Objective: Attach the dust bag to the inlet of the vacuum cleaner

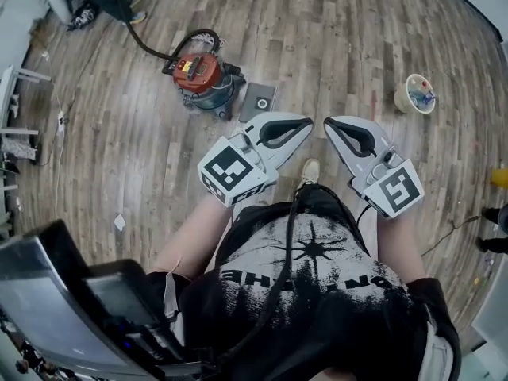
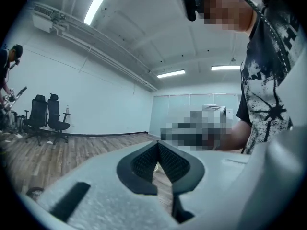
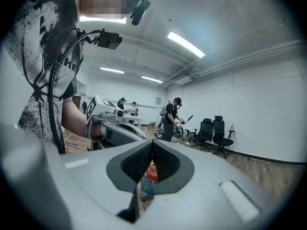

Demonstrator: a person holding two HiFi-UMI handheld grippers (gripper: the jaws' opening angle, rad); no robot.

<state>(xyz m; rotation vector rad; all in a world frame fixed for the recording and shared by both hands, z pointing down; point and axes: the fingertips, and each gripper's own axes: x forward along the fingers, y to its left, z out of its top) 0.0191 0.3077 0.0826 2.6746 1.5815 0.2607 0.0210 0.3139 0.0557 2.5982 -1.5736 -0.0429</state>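
Head view: left gripper (image 1: 308, 122), right gripper (image 1: 329, 124) fingers clenched, empty; vacuum (image 1: 202, 76), dust bag (image 1: 258, 100) ahead

Plank floor (image 1: 333, 38) — red vacuum cleaner (image 1: 202, 78), dust bag (image 1: 259, 100) beside

Bright, even, cool white light fills the room. It comes from long white ceiling strip lights (image 2: 98, 4), which burn out to pure white in both gripper views. The pale wooden plank floor (image 1: 333, 46) carries a soft sheen and only faint, diffuse shadows, as under the red canister vacuum cleaner (image 1: 202, 76). The head view bows the planks towards its edges. Both gripper views sit in a round frame with black corners. In them the grey plastic left gripper (image 2: 157, 150) and grey plastic right gripper (image 3: 152, 147) look soft and grainy up close, while the background is sharper.
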